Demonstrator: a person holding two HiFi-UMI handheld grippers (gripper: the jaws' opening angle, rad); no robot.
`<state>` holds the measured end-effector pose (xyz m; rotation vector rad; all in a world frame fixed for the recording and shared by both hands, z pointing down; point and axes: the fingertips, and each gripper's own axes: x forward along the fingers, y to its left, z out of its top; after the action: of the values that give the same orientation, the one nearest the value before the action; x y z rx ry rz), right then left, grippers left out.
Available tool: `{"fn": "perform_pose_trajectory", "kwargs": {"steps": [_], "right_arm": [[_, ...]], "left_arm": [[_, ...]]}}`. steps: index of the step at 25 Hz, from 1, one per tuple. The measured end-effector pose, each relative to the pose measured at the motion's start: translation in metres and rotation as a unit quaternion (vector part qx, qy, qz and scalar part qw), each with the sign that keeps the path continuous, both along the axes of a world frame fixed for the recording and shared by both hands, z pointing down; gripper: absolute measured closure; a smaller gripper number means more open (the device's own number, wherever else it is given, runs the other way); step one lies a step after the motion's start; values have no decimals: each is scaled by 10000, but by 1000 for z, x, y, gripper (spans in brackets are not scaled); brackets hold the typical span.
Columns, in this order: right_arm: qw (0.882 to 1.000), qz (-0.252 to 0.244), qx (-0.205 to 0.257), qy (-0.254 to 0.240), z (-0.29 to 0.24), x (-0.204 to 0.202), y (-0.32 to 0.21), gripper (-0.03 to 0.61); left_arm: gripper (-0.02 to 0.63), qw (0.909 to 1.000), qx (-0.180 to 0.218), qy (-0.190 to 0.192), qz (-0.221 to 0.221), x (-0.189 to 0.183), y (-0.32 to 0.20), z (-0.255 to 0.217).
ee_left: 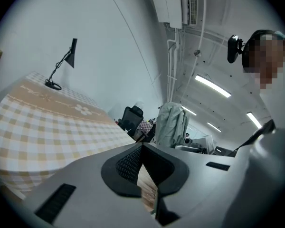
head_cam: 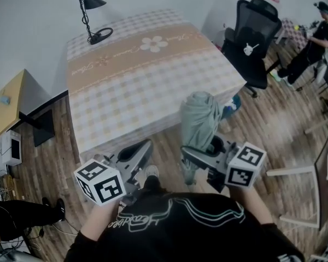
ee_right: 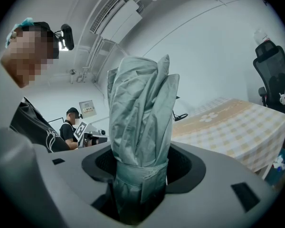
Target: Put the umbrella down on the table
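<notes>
Currently the right gripper pinches the folded umbrella low on its length, so its long axis stands roughly upright across the fingers, most of it above them. The table lies ahead, beyond the fingertips, so the umbrella probably needs carrying forward and tipping flat. The left gripper hangs just beside, fingers pressed together on nothing.

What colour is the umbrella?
The umbrella is pale grey-green. It shows best in the right gripper view.
</notes>
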<state>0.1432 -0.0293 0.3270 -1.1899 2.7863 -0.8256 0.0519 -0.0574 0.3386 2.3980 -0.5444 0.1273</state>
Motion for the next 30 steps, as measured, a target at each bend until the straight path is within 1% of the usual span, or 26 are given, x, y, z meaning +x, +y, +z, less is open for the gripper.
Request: {"fn": "perform_pose_trajectory", "kwargs": {"steps": [2, 4, 8, 11, 13, 18, 22, 25, 30], "right_arm": [[10000, 18, 74, 59, 9, -16, -2, 304], [9999, 29, 100, 99, 13, -25, -21, 304], [9997, 58, 93, 197, 16, -25, -66, 304], [9992, 100, 186, 344, 22, -28, -75, 304], [9984, 102, 217, 505, 24, -31, -88, 304], [9950, 131, 261, 954, 21, -38, -141, 304], [9899, 97, 288, 1386, 24, -44, -178, 304], [9878, 0, 243, 1536, 27, -50, -196, 304], [9807, -271, 170, 1929, 39, -58, -223, 304]], "left_arm": [[617, 10000, 18, -3, 4, -18, -1, 12], [617, 10000, 12, -5, -17, -29, -18, 17], [617, 10000, -30, 28, -55, -34, -61, 25], [617, 10000, 36, 60, -21, -40, -66, 35], [617, 10000, -7, 71, -36, -46, -77, 39], [617, 9998, -75, 142, -87, -68, -124, 44], [617, 9998, -57, 171, -107, -83, -152, 43], [617, 9996, 35, 209, -158, -91, -167, 38], [617, 9992, -9, 187, -364, -100, -191, 39]]}}
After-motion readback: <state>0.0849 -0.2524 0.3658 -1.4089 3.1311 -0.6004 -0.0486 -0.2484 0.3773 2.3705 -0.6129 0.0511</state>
